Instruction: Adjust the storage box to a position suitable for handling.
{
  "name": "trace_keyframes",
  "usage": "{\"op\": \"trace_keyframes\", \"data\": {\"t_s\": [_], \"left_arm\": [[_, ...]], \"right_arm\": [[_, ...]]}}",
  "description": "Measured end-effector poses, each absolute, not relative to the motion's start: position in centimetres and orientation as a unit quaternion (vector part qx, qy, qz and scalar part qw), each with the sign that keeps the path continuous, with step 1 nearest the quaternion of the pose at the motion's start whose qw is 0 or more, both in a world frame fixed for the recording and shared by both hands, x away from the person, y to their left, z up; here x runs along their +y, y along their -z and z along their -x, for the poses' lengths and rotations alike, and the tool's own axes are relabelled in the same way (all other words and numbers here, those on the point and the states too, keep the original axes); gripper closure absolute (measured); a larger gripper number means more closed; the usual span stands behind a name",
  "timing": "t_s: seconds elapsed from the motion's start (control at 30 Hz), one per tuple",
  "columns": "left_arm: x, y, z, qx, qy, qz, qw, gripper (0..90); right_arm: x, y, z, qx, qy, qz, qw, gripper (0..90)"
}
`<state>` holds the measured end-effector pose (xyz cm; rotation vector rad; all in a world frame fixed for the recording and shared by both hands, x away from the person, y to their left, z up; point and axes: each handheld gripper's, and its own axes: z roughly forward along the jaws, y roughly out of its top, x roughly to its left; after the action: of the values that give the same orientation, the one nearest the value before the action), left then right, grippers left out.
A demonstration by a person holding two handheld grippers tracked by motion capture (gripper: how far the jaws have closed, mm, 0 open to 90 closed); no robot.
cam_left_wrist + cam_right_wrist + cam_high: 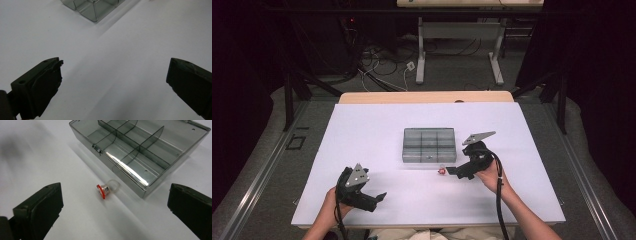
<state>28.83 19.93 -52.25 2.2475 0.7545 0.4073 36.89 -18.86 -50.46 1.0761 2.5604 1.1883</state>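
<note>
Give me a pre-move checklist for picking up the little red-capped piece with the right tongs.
1. Right tongs open: ok, jaws stand wide apart.
2. Red-capped piece between the jaws' line: ok, it lies on the table ahead of them, roughly centred.
3. Piece free of the divided box: ok, it lies just in front of the box's near wall, apart from it.
4. Box ready to receive: ok, the compartments look bare; whether a lid covers them, cannot tell.
5. Left tongs out of the way: ok, open and hovering well to the left.
6. Piece's orientation for a firm grip: cannot tell, it lies on its side.
</note>
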Motion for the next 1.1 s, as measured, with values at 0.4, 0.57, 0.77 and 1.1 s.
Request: {"op": "trace_keyframes", "data": {"t_s": [0.4,0.57,0.77,1.1], "left_arm": [[19.9,52.4,-28.7,0.294,-0.166,-0.868,0.364,0.1],[20.1,52.3,-28.7,0.297,-0.161,-0.87,0.36,0.1],[20.3,52.3,-28.6,0.297,-0.162,-0.87,0.36,0.1],[20.3,52.4,-28.5,0.3,-0.167,-0.866,0.363,0.1]], "right_arm": [[-17.1,50.8,-36.5,0.852,-0.401,-0.334,0.035,0.0],[-16.4,51.1,-36.3,0.854,-0.403,-0.329,0.034,0.0],[-15.6,51.3,-36.3,0.86,-0.396,-0.319,0.031,0.0],[-14.7,51.3,-36.3,0.866,-0.397,-0.303,0.03,0.0]]}}
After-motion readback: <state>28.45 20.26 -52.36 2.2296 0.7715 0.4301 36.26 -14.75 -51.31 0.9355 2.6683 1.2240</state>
